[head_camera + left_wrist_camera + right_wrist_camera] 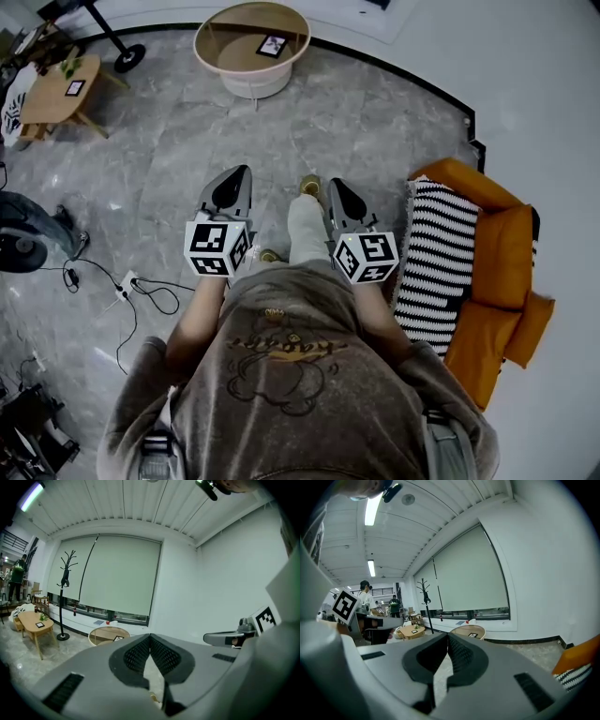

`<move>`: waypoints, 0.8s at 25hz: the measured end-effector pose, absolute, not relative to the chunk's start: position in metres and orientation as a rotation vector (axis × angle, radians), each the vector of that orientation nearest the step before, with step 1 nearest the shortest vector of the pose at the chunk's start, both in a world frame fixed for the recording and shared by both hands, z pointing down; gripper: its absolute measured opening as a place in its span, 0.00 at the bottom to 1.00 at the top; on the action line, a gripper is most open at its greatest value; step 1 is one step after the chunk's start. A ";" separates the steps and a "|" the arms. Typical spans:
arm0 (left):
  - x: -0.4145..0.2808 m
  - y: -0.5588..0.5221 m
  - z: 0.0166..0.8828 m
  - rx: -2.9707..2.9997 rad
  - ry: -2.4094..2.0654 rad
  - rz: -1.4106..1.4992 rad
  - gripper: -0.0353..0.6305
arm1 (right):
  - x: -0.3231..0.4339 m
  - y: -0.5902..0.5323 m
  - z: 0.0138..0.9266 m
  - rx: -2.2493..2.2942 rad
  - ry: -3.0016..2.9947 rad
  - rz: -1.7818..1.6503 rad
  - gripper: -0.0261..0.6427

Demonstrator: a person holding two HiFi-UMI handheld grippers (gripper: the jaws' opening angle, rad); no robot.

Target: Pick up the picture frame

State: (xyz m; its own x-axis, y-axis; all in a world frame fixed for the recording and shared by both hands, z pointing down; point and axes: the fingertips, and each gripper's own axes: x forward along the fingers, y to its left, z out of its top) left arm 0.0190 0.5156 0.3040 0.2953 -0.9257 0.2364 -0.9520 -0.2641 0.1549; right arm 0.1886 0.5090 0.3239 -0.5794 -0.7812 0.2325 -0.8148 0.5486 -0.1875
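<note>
Frame (273, 44) sits on the round counter (211, 37) at the top of the head view, well apart from both grippers; a second frame (75, 87) sits on the wooden counter (47, 94) at upper left. My left gripper (242, 174) and right gripper (336, 186) are both clenched on nothing, side by side at picture centre. I judge it light, stiff and probably glazed, so fragile and slick on its face; I'd pinch one border edge, not the middle.
</note>
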 end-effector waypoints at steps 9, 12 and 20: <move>0.016 0.487 0.308 2.301 -1.708 0.139 0.08 | 0.180 0.480 0.328 1.360 -2.663 0.409 0.07; 0.018 0.474 0.310 2.298 -1.703 0.141 0.08 | 0.180 0.465 0.329 1.361 -2.664 0.409 0.07; 0.013 0.443 0.315 2.277 -1.696 0.143 0.08 | 0.173 0.429 0.332 1.359 -2.663 0.430 0.07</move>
State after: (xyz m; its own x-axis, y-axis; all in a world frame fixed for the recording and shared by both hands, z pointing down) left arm 0.0129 0.4432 0.3151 0.2989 -0.9198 0.2544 -0.9494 -0.2598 0.1765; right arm 0.1733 0.4291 0.3323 -0.5895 -0.7732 0.2338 -0.8075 0.5564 -0.1960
